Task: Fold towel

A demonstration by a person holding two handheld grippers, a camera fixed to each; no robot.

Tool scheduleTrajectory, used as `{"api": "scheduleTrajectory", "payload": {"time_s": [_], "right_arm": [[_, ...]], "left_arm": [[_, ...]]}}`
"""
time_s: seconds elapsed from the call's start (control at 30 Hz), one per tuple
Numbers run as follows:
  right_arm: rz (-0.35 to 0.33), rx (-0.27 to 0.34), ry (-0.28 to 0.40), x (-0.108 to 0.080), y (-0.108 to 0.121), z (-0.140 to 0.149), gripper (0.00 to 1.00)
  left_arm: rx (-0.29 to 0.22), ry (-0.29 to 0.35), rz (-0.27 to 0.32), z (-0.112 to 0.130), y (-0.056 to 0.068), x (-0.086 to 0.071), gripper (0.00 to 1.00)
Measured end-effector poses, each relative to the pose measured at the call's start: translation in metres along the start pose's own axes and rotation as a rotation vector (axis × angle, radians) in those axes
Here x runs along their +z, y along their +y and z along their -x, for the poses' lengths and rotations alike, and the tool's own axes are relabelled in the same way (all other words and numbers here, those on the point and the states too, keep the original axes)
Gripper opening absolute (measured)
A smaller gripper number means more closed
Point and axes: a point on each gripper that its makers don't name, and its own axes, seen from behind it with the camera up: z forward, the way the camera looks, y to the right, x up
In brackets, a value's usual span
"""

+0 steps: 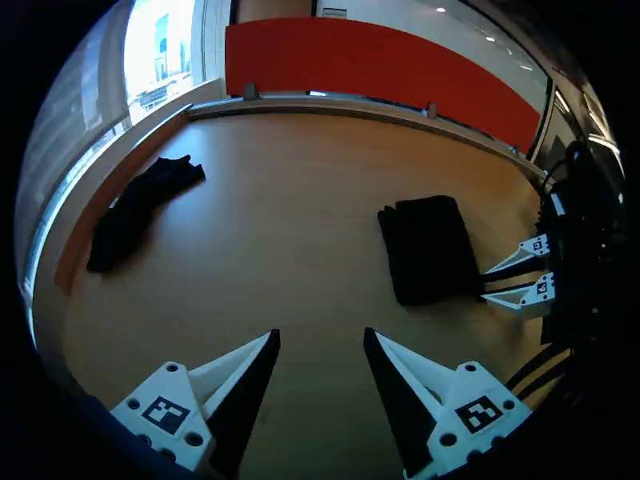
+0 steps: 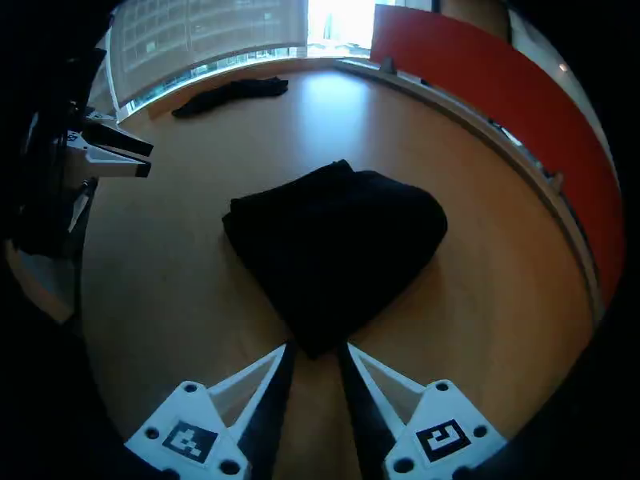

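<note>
Left gripper [image 1: 321,333] jaws apart; right gripper [image 2: 316,347] jaws straddle towel [image 2: 336,240] corner, grip unclear.

Left gripper view: raised, well back from folded towel [image 1: 428,248], towel right of centre; faces red panel [image 1: 376,68] across surface [image 1: 304,200]. Right gripper view: low, close over folded towel's near corner, faces window [image 2: 336,20]. Shared: folded towel, surface, red panel.

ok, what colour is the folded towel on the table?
The folded towel is plain black; shows best in the right gripper view, against the wooden table.
</note>
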Motion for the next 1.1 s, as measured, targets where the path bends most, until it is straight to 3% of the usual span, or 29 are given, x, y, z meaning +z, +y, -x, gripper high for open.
{"api": "scheduleTrajectory", "payload": {"time_s": [0.27, 0.37, 0.7, 1.1], "right_arm": [[-0.006, 0.003, 0.002, 0.0, -0.002, 0.0, 0.12], [-0.007, 0.008, 0.007, -0.001, -0.002, -0.002, 0.07], [0.015, -0.012, 0.047, -0.01, 0.004, -0.018, 0.05], [0.052, -0.06, 0.158, -0.04, 0.018, -0.084, 0.05]], "left_arm": [[0.0, 0.0, -0.001, 0.0, 0.0, 0.0, 0.77], [0.001, 0.001, -0.001, -0.001, 0.0, 0.0, 0.77], [0.004, 0.003, 0.003, -0.002, 0.002, 0.001, 0.77], [0.006, 0.019, 0.008, -0.01, 0.007, -0.001, 0.77]]}}
